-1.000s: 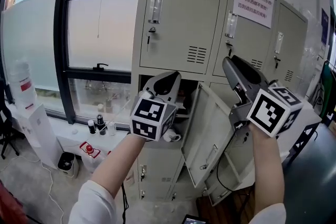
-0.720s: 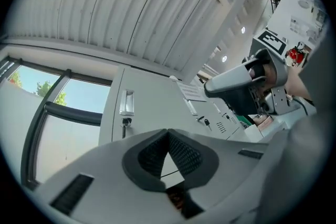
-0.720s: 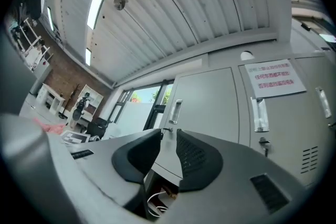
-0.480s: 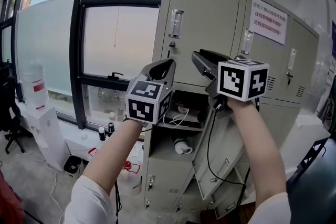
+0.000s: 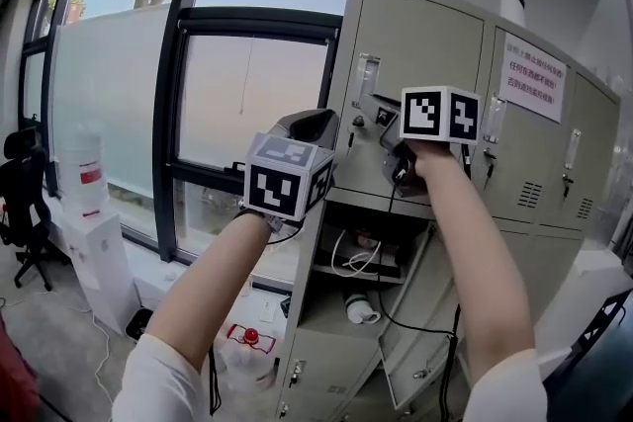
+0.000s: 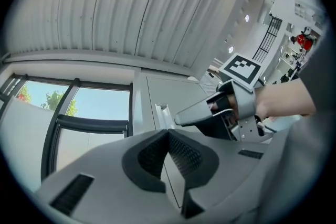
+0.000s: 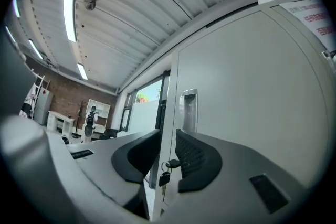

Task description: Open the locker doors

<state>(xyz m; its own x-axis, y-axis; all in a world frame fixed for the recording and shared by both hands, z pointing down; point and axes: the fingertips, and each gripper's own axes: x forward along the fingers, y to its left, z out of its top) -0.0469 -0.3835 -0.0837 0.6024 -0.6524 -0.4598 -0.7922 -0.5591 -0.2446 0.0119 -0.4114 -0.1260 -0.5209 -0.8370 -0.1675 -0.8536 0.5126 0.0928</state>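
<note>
Up top from the head view, both arms are raised in front of the grey lockers (image 5: pixel 554 212). The left gripper (image 5: pixel 309 121) hangs just short of the cabinet's left edge, marker cube (image 5: pixel 287 181) facing us. The right gripper (image 5: pixel 368 104) has its nose at the top-left locker door (image 5: pixel 425 44), right by the handle recess (image 5: pixel 366 79). That door is closed. Below it an open compartment (image 5: pixel 331 212) shows cables (image 5: pixel 354 254) on its shelf, and a lower door (image 5: pixel 415 341) stands swung out. A notice (image 5: pixel 534 79) is stuck on a door to the right, and the big window (image 5: pixel 247 104) fills the left.

Over to the left gripper view: the left gripper (image 6: pixel 168 136) has its pads meeting at the tips, pressed together with nothing between them. Beyond them sits the top-left locker door (image 6: pixel 176 94) with its handle recess (image 6: pixel 163 115). The right gripper (image 6: pixel 181 119) reaches in from the right with a hand (image 6: pixel 283 102) behind it, its tip close to the recess.

Now the right gripper view: the right gripper (image 7: pixel 167 152) has its jaws spread, a clear gap between the pads. The top-left locker door (image 7: pixel 252 81) fills the right side, with its left edge running up through that gap. The handle recess (image 7: pixel 189 110) stands just above the jaws. A key (image 7: pixel 170 164) sits in the lock right in the gap, a tag dangling under it. It is close to the right-hand pad, though contact cannot be made out.
</note>
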